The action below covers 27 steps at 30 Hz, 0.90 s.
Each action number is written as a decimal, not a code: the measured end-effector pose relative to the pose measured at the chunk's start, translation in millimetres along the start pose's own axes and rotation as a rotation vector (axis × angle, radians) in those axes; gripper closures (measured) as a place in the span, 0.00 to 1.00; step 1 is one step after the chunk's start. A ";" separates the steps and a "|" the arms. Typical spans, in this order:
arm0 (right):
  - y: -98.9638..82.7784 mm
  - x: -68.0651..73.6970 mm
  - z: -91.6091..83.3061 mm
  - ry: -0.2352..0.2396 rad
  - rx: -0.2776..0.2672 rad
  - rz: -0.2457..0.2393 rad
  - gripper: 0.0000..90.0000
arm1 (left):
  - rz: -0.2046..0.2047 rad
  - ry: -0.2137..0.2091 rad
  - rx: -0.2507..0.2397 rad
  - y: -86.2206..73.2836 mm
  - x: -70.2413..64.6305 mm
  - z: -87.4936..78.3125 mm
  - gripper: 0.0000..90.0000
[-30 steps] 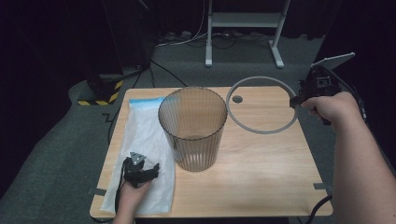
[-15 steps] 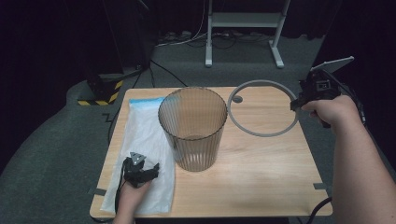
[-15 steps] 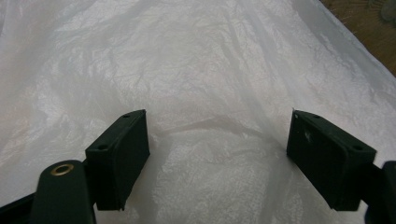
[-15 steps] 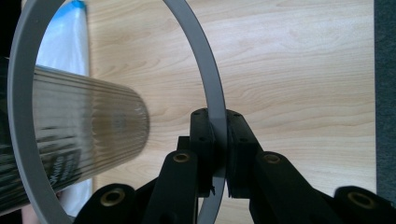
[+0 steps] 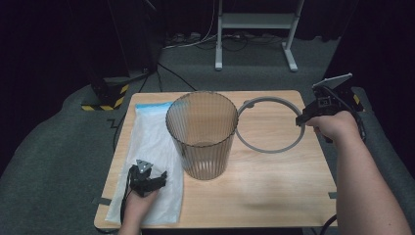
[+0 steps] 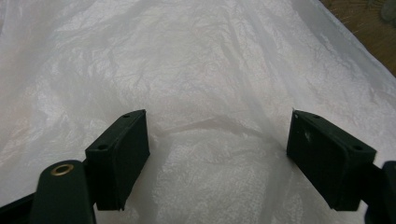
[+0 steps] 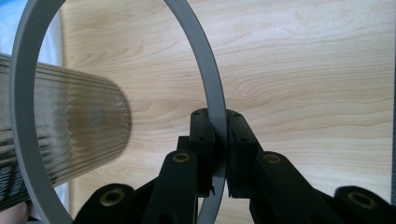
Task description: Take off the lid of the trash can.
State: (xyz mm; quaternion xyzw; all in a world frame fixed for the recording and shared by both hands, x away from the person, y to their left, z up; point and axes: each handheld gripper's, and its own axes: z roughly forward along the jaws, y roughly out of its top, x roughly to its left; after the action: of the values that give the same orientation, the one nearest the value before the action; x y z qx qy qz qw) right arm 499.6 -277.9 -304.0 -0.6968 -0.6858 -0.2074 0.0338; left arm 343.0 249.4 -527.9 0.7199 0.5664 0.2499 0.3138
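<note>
My view from above: wooden table (image 5: 274, 196), pale grain, rounded corners, standing on grey carpet (image 5: 54, 161). Tape tabs at its left and right edges. On it I count two things lying flat or standing: a white plastic bag (image 5: 151, 142) with a blue strip at its far end, spread along the left side and crinkled, and a ribbed clear bin (image 5: 200, 134) upright near the middle, touching the bag's right edge. Right half of the top is bare wood.
</note>
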 end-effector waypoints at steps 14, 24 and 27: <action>-14.9 -19.0 63.4 -0.007 0.043 -0.001 0.92 | -0.006 0.000 -0.005 0.1 -0.4 0.5 0.23; -30.3 -39.2 113.5 0.002 0.083 0.013 0.92 | -0.006 0.000 -0.002 0.1 -0.5 0.2 0.23; -33.7 -44.2 124.8 -0.001 0.097 0.024 0.92 | -0.003 0.000 -0.002 0.2 -0.3 0.2 0.23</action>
State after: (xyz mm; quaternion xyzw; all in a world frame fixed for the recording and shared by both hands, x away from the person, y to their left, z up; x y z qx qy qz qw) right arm 498.4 -276.3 -440.6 -0.7027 -0.6866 -0.1733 0.0698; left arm 343.1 249.0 -527.8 0.7188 0.5673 0.2501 0.3146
